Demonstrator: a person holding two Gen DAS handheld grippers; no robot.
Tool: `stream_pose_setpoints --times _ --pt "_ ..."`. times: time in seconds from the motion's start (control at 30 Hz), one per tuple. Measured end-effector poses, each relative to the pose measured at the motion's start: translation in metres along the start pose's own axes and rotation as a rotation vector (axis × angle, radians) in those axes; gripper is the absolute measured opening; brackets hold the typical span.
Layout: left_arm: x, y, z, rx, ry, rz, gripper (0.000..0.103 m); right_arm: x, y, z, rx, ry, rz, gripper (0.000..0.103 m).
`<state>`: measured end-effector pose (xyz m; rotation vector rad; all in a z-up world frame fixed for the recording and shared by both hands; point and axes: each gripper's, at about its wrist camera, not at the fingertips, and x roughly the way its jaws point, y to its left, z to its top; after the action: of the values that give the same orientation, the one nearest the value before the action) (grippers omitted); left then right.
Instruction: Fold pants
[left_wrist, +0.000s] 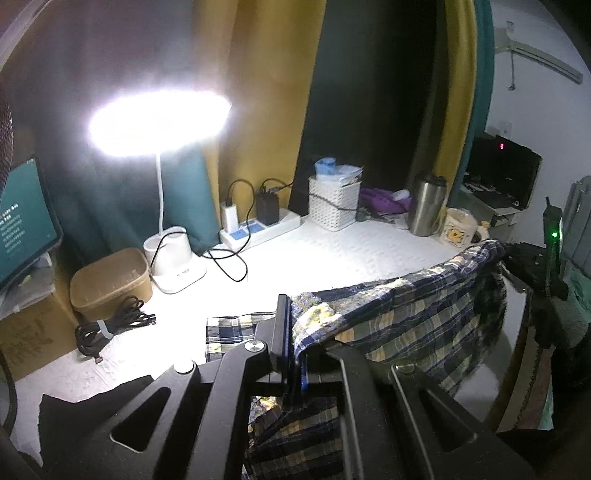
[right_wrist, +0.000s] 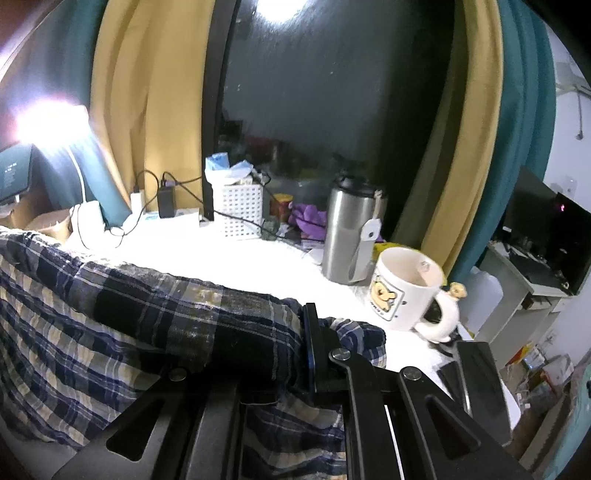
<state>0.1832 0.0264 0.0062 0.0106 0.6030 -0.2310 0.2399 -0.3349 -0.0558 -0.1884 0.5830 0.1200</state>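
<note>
Blue, white and yellow plaid pants (left_wrist: 399, 314) hang stretched between both grippers above a white table (left_wrist: 332, 254). In the left wrist view my left gripper (left_wrist: 293, 332) is shut on one end of the cloth, which drapes over its right finger. The other gripper (left_wrist: 524, 258) holds the far end at the right. In the right wrist view my right gripper (right_wrist: 299, 350) is shut on bunched plaid pants (right_wrist: 129, 302), which run off to the left and hang below the fingers. A lower part of the pants (left_wrist: 229, 330) lies on the table.
Along the table's back stand a lit desk lamp (left_wrist: 159, 122), a power strip (left_wrist: 258, 227) with chargers, a white basket (left_wrist: 332, 205), a steel flask (right_wrist: 351, 232) and a bear mug (right_wrist: 406, 288). A tan box (left_wrist: 110, 280), coiled cable (left_wrist: 110, 325) and monitor (left_wrist: 22, 218) sit at the left.
</note>
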Motion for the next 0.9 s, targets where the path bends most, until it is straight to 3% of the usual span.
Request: stream_pose_setpoints --times 0.9 --pt "0.139 0.065 -0.022 -0.032 0.230 0.025 0.003 0.121 0.035 -0.006 -0.041 0.234 0.037 0.009"
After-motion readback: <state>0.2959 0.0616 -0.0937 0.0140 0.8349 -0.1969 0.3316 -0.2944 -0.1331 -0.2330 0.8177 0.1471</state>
